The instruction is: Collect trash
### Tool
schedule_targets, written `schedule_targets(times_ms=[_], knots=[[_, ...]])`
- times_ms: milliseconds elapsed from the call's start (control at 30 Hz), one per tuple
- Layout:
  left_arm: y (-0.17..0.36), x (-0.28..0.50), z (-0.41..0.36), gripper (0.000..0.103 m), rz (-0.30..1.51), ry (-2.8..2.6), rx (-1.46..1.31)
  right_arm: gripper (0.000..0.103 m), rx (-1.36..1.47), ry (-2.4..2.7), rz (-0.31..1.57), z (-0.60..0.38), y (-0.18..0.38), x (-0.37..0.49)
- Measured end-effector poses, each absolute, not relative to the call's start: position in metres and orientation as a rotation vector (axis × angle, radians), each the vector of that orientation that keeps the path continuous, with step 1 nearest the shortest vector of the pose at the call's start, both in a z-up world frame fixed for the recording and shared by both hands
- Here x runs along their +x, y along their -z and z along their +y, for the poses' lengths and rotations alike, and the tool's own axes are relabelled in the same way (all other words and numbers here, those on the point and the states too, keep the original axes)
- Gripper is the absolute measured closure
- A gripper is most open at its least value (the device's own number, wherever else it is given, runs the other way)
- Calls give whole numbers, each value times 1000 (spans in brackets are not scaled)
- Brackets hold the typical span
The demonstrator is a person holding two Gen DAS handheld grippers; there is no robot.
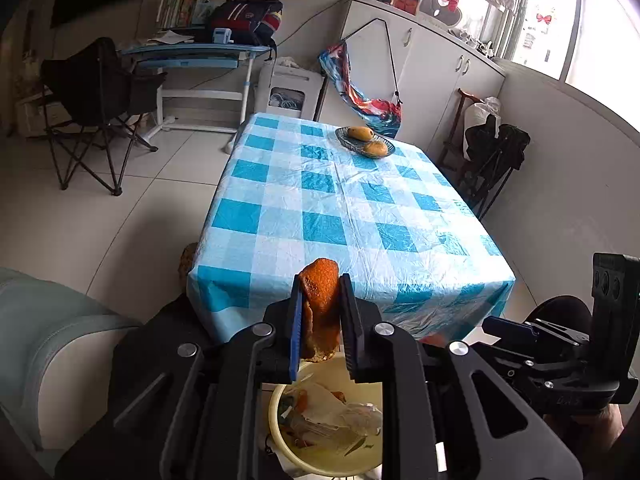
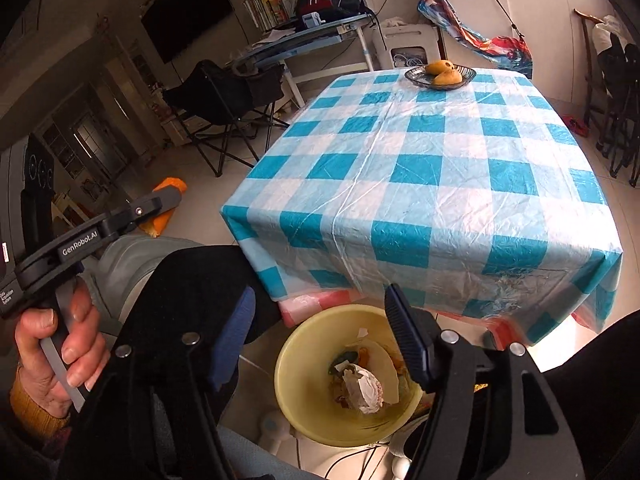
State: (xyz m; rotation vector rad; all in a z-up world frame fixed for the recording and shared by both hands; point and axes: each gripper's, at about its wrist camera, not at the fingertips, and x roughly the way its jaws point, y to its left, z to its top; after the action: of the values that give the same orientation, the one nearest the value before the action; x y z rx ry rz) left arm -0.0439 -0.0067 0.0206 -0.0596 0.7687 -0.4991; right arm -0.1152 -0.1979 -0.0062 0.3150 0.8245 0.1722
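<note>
Clamped jaws on the left gripper [image 1: 320, 312] pinch a peel [image 1: 320, 304], an orange, pitted, curled strip standing upright between the ribbed pads, its lower end hanging just above the bin [image 1: 280, 440]. In the right wrist view that gripper sits at the left, held by a hand [image 2: 60, 352] wrapped round its grey grip, with the peel [image 2: 168, 208] poking past its tip. Spread jaws on the right gripper [image 2: 320, 340] hold nothing, its blue ribbed pads framing the bin [image 2: 296, 360] from above. This bin is a round, pale yellow plastic bucket on the floor beside the table's near edge; inside lie a crumpled white tissue [image 2: 364, 388], a flat pale sheet and some orange and green scraps. A crinkled blue-and-white checked cloth [image 2: 420, 168] covers the table. At its far end, a dark dish [image 2: 440, 78] holds two yellow-brown fruits.
</note>
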Motion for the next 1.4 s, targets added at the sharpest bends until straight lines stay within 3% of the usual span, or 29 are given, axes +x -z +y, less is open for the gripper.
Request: schedule_targets(times_ms=[233,367,433,500,567,733,900,1400], knots=[[21,-53,-42,86,925,593,87,29,310,-64,601,-221,-23,-111],[44,-58,-55,84,1014,620,166,28,346,-13,590,-228,-7,-108],[48,-59,-57,78,1029,607,186,28,350,-14,587,-228,-7,-108],[47,-59,-55,61,1029,599,186,26,330,-13,572,-224,-9,-110],[43,-58,-51,51,1008,583,177,25,308,-5,564,-223,-9,-113],[24,-53,-35,42,903,504,141,23,260,16,545,-217,-10,-114],[-6,-55,-18,23,731,415,93,16,218,47,510,-214,-13,-117],[-19,-61,-7,11,623,323,114,13,169,101,418,-212,-25,-130]])
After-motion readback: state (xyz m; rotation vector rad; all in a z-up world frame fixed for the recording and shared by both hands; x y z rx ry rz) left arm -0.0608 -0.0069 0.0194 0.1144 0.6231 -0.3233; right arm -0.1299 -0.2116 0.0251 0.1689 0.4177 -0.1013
